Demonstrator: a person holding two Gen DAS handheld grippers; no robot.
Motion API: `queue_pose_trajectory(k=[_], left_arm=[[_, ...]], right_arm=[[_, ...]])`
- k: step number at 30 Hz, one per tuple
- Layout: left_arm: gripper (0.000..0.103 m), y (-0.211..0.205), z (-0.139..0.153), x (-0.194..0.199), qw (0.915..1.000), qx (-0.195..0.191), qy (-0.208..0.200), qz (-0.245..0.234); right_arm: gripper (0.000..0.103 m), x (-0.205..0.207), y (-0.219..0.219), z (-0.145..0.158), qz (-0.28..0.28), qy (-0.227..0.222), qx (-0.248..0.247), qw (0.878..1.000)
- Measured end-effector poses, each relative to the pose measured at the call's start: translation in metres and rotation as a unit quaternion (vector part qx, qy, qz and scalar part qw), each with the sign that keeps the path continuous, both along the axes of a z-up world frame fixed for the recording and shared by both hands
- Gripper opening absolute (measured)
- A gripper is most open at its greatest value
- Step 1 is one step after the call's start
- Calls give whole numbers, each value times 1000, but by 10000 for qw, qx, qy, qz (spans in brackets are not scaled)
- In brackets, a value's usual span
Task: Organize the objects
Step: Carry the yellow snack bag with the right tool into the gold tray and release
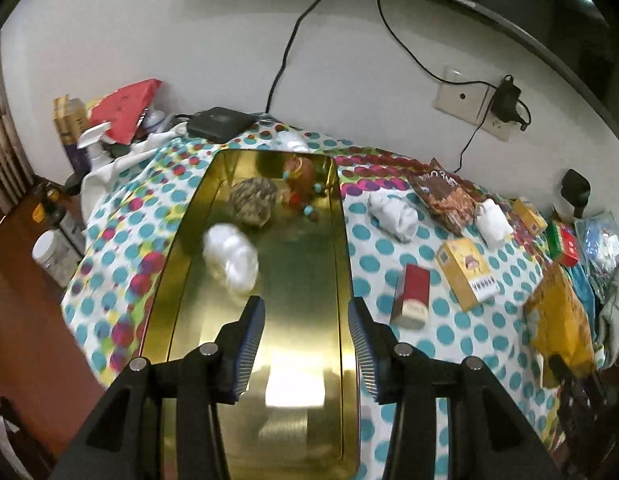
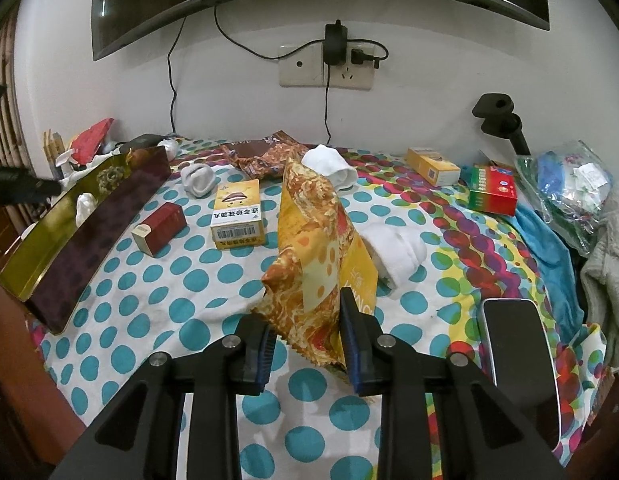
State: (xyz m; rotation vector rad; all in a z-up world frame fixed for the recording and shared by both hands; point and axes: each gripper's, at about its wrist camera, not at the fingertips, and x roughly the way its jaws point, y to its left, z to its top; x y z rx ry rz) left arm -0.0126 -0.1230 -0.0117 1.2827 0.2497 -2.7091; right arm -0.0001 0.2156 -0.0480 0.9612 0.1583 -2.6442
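**A:** How far along are you?

**B:** I'm judging it as partway. The gold tin tray (image 1: 341,240) is sitting on the dotted cloth (image 2: 157,280) at the left, and it is already holding a white bundle (image 1: 229,258), a brownish patterned lump (image 1: 253,202) and something reddish with blue beads at the far end that I can't make out.

**A:** And your claws?

**B:** My left gripper (image 1: 305,320) is hovering over the near part of the tray with its jaws spread and nothing between them. My right gripper (image 2: 307,340) is pinching the yellow-orange snack bag (image 2: 313,240) by its lower end, and the bag is standing up above the cloth.

**A:** What's left?

**B:** Plenty is lying loose: the red box (image 2: 159,229) and the yellow box (image 2: 237,216) near the tray, three rolled white socks (image 2: 397,254), a brown wrapper (image 2: 261,156) by the wall, another yellow box (image 2: 431,166) and a red-green box (image 2: 493,190) further right. A phone (image 2: 517,356) is lying just beside my right claw.
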Motion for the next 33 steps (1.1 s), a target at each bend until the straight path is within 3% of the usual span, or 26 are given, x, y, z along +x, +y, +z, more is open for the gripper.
queue_pose_trajectory(k=[4, 13, 19, 23, 29, 33], left_arm=[[44, 1, -3, 26, 9999, 34, -125, 80], [44, -43, 22, 74, 9987, 200, 184, 434], [44, -67, 29, 93, 9979, 222, 301, 535], [44, -80, 34, 102, 9979, 295, 343, 459], [44, -95, 34, 109, 9979, 167, 405, 476], [44, -111, 22, 116, 9982, 167, 251, 527]], right_arm=[[26, 3, -3, 8, 34, 71, 36, 10000], [26, 9, -42, 55, 414, 499, 150, 9978], [26, 29, -105, 95, 979, 866, 204, 9912], [26, 34, -148, 114, 1411, 751, -68, 9871], [26, 32, -218, 119, 1836, 918, 342, 9781], [26, 25, -258, 107, 1972, 713, 473, 9766]])
